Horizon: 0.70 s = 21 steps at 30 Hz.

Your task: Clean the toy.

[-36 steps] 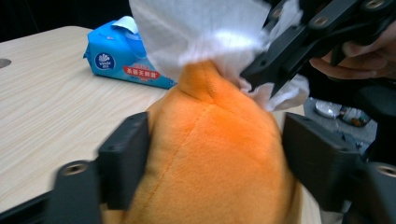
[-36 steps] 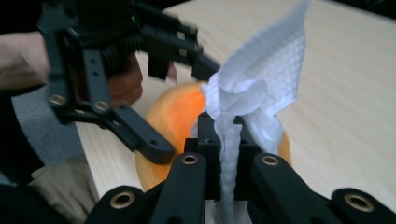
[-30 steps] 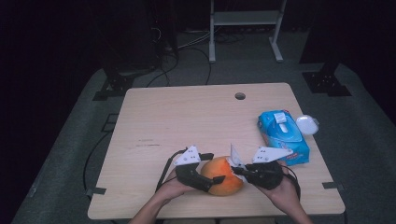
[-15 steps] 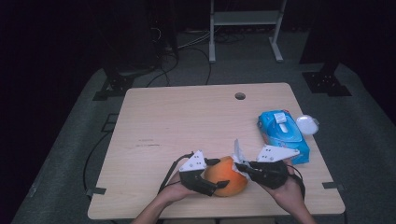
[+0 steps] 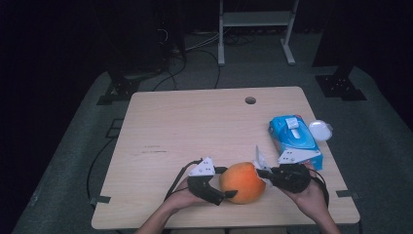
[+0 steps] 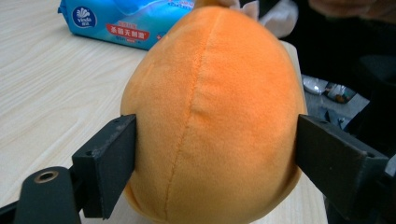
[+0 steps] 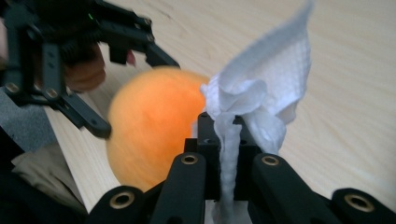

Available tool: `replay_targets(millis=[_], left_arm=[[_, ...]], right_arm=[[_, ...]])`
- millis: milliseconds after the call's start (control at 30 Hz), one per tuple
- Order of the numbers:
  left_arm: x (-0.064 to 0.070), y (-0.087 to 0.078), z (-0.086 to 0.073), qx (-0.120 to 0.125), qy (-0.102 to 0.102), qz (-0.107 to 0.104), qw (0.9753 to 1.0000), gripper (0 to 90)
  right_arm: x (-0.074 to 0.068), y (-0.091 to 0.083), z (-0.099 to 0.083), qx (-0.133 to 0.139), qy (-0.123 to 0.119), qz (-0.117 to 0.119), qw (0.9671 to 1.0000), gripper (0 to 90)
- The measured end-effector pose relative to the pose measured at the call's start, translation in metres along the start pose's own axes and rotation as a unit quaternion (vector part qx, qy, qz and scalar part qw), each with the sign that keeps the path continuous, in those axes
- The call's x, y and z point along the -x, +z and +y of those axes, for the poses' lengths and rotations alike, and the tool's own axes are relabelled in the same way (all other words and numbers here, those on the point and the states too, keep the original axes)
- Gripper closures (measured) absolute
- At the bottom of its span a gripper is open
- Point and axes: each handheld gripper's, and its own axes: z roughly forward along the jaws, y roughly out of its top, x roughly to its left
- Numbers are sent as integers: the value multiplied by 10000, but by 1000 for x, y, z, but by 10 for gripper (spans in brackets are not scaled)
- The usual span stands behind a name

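Pale wood bench (image 5: 195, 126) under a dark room. My left gripper (image 5: 214, 187) has its jaws clamped on the orange plush ball (image 5: 242, 182) near the bench's front edge; my right gripper (image 7: 223, 140) pinches a white tissue (image 7: 261, 88) shut beside it. Beyond lies the blue wipes pack (image 5: 294, 140). Pushing hard with the tissue could squeeze the soft ball free and over the edge.
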Motion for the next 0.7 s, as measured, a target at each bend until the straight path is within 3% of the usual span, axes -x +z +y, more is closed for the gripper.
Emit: replay_targets(millis=[100,167,233,300,400,500,567,633,700], left_arm=[[0,-1,0,-20,23,-19,10000,158],[-1,-2,-1,-17,30,-38,10000,157],[-1,-2,-2,-3,40,-59,10000,149],[-4,-2,-2,-3,-31,-60,10000,112],[-11,3,-7,-83,-313,-167,9993,77],[-10,7,-7,-96,-279,-226,9993,71],[-7,8,-6,-54,-84,-175,9998,145],[-6,5,-4,-22,-38,-129,9999,272],[-4,-1,0,63,48,-92,9999,319]], right_arm=[[-7,-1,3,105,-143,68,9998,850],[-12,4,5,-18,-263,106,9996,851],[-11,6,4,-60,-248,141,9996,852],[-1,10,-2,-280,-150,196,9993,857],[8,8,-7,-388,13,364,9986,859],[9,8,-9,-407,53,417,9983,859],[10,9,-9,-407,54,400,9984,858],[10,8,-9,-367,47,356,9987,857],[9,5,-9,-182,86,252,9995,857]])
